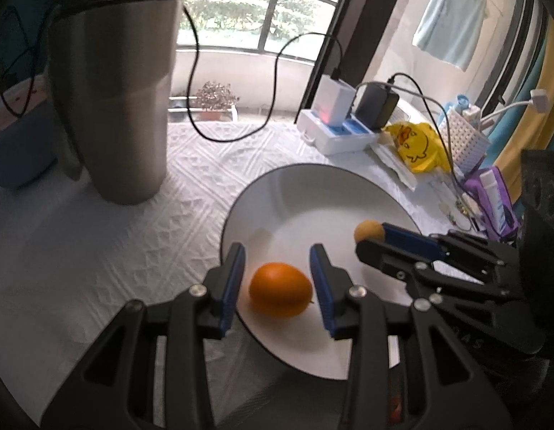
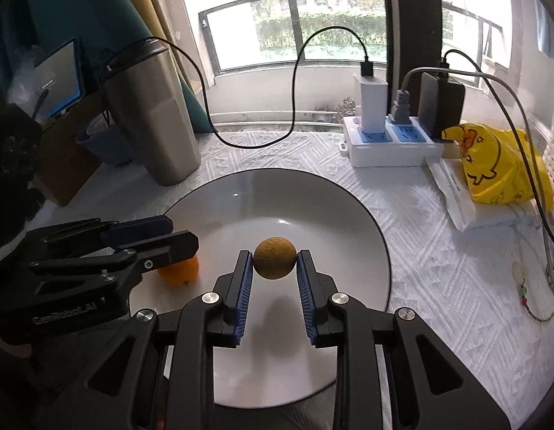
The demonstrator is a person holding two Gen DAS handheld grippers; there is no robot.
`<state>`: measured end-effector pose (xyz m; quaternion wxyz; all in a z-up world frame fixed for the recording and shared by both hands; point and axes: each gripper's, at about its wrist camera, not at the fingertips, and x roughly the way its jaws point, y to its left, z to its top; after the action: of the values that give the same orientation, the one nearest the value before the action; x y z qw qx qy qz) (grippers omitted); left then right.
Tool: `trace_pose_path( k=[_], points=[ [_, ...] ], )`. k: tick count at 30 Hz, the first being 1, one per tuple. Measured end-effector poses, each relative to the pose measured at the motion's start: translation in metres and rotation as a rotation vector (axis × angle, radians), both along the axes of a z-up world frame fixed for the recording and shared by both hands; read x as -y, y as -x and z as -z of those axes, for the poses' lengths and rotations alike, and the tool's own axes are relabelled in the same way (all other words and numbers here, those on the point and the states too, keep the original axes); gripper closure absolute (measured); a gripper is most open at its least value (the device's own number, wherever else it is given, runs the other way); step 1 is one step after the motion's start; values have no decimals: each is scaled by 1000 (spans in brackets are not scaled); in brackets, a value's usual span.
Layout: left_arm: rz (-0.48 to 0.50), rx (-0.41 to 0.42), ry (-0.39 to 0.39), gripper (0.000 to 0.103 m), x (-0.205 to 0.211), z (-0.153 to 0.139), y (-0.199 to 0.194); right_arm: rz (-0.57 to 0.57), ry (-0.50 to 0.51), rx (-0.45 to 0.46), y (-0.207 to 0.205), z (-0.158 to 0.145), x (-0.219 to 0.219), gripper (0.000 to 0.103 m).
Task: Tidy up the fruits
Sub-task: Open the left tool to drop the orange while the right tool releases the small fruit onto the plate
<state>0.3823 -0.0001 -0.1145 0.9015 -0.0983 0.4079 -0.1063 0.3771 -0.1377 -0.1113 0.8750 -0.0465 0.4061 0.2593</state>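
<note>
A white plate with a dark rim (image 1: 298, 193) (image 2: 262, 193) lies on the white patterned cloth. An orange (image 1: 279, 289) rests on the plate between the open fingers of my left gripper (image 1: 277, 256), with gaps on both sides. In the right wrist view the orange (image 2: 181, 273) is partly hidden under the left gripper (image 2: 169, 234). My right gripper (image 2: 275, 262) is shut on a small round brownish-yellow fruit (image 2: 275, 258) and holds it above the plate. That fruit (image 1: 368, 230) shows at the right gripper's tip in the left wrist view.
A tall steel tumbler (image 1: 115, 89) (image 2: 151, 114) stands behind the plate on the left. A white power strip with chargers (image 2: 395, 139) and looping cables sits at the back. A yellow duck bag (image 2: 492, 165) and a white basket (image 1: 463, 139) lie on the right.
</note>
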Motion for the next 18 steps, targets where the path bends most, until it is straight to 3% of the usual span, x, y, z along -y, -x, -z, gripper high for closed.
trace_pose_path(
  k=[18],
  points=[
    [-59,26,15,60,-25,-13,9,-12,26,12,-8,-14,-23,76]
  ],
)
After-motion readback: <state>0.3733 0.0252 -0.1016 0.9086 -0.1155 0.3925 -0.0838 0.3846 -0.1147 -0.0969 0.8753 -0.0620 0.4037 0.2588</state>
